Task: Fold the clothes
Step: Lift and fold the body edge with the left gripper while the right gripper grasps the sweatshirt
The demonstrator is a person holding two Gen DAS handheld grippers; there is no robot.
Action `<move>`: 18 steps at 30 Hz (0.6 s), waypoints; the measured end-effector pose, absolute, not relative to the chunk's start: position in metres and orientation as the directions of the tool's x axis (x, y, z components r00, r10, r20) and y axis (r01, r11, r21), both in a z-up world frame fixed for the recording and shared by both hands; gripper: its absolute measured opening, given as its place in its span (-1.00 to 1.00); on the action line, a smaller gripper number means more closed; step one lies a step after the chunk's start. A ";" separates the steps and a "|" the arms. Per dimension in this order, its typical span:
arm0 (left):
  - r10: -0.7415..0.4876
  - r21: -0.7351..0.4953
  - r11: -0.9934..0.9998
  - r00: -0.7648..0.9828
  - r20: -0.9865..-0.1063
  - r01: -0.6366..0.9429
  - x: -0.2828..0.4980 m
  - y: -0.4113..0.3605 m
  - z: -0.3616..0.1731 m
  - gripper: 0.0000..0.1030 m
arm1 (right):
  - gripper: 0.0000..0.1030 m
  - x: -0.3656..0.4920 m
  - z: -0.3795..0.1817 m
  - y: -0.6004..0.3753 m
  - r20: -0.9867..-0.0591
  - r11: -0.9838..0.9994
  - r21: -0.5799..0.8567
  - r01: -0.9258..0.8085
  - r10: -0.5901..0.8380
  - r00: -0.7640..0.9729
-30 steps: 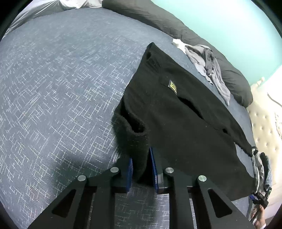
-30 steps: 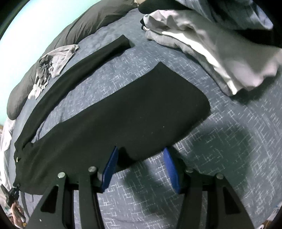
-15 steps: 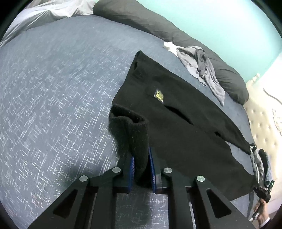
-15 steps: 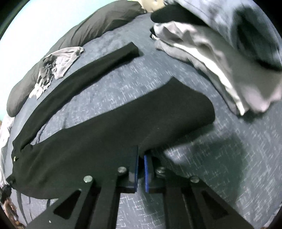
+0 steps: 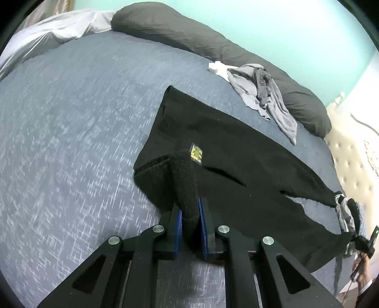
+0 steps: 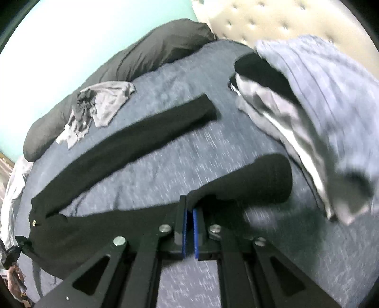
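Black trousers with a small yellow label lie spread over the blue-grey bed cover. My left gripper is shut on a corner of the thick waistband, which stands lifted and folded up off the cover. In the right wrist view the trousers run from the waist at the left to two separate legs. My right gripper is shut on the edge of the near leg, close to its hem, and that leg hangs raised above the bed.
A crumpled grey garment lies beside a long dark pillow at the far edge. A pile of grey and blue clothes sits right of the held leg. A tufted headboard stands behind it.
The right jaws, wide open around the leg's edge, have closed on it and lifted it. The left gripper has risen, pulling the waistband corner higher.
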State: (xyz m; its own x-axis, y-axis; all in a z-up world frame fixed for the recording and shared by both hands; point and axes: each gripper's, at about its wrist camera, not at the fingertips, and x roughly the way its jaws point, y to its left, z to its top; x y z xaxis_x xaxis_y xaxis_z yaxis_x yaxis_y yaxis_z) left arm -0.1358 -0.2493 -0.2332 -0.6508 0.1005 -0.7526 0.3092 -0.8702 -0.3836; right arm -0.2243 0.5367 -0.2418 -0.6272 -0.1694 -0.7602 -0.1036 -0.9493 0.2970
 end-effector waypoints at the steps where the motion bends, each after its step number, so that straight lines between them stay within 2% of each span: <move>1: 0.106 -0.392 -0.867 -0.653 -0.750 0.309 -0.140 -0.251 -0.231 -0.74 | -0.93 -0.231 -0.236 0.536 -0.754 -0.950 0.297 -0.098 -0.171 -0.634; 18: 0.127 -0.424 -0.850 -0.660 -0.740 0.312 -0.250 -0.281 -0.202 -0.74 | -0.94 -0.356 -0.175 0.510 -0.691 -0.963 0.264 -0.060 -0.146 -0.708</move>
State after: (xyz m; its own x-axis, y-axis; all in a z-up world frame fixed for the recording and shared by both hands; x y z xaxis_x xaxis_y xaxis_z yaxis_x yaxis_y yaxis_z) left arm -0.2503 -0.2806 -0.2017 -0.6605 0.1273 -0.7400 0.3117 -0.8501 -0.4245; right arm -0.3562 0.5098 -0.1750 -0.7079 -0.1458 -0.6910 -0.0596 -0.9626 0.2642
